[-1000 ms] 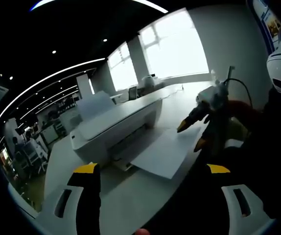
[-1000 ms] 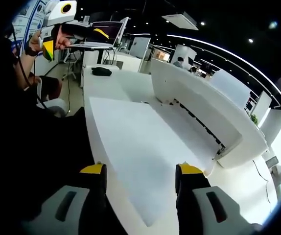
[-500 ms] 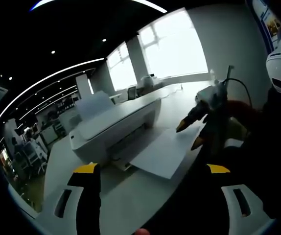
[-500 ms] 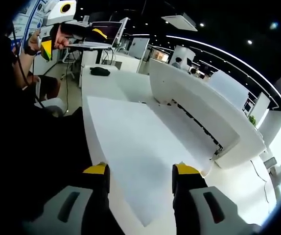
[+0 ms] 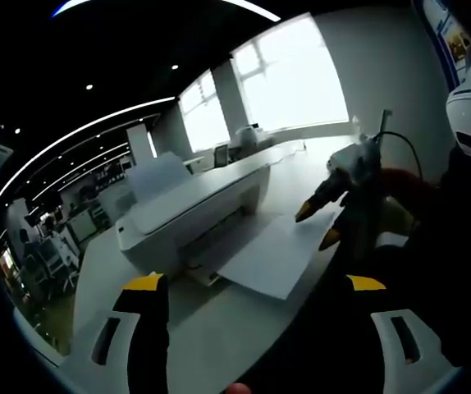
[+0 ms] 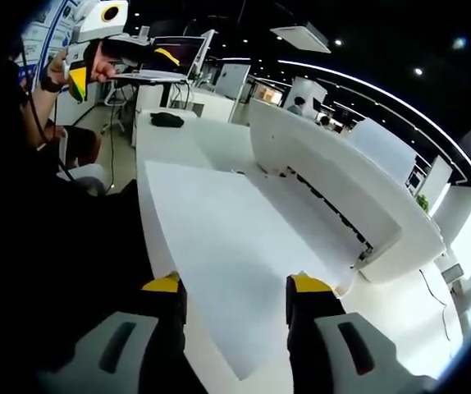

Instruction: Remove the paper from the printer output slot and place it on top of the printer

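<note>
A white printer (image 5: 190, 209) stands on a white desk, and a white sheet of paper (image 5: 275, 254) sticks out of its output slot toward me. My right gripper (image 5: 317, 226) comes in from the right, its yellow-tipped jaws apart above and below the sheet's near edge. In the right gripper view the paper (image 6: 219, 242) runs from the printer (image 6: 334, 185) down between the jaws of my right gripper (image 6: 235, 284), which is open. My left gripper (image 5: 256, 283) is held back from the desk, wide open, holding nothing. A hand holds the left gripper (image 6: 125, 70) at the upper left.
A small black object (image 6: 170, 120) lies on the white desk (image 6: 178, 144) beyond the paper. A laptop (image 6: 178, 53) stands on a table behind it. Bright windows (image 5: 293, 78) and rows of office furniture (image 5: 55, 238) lie behind the printer.
My right gripper's jaws have drawn slightly closer together around the sheet's edge. The left gripper has stayed almost still.
</note>
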Available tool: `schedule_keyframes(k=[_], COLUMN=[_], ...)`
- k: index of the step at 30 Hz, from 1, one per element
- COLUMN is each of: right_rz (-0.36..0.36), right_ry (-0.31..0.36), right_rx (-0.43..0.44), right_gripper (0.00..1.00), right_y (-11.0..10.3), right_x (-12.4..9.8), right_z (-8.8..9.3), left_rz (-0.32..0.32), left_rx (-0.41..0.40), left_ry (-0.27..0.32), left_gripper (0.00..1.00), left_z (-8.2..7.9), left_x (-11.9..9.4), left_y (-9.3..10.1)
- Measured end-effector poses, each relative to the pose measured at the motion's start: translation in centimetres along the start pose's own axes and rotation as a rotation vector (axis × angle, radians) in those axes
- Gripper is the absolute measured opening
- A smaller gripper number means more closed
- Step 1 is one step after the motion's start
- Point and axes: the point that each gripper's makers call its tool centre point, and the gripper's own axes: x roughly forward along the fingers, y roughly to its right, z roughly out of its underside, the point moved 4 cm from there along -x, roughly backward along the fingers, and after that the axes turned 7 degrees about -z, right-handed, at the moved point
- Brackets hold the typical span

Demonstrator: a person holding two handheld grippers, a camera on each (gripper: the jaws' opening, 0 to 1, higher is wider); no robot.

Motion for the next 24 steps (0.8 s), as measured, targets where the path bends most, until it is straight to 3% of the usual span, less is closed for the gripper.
schedule_keyframes(k=[24], right_rz=[0.013], right_ry=[0.021], right_rx=[-0.003], right_gripper=[0.4], right_y=[0.22], right_x=[-0.34], right_z=[-0.38], left_rz=[0.002], left_rx=[0.0], left_ry=[0.0], left_gripper=[0.9], left_z=[0.0], left_x=[0.0], left_y=[0.05])
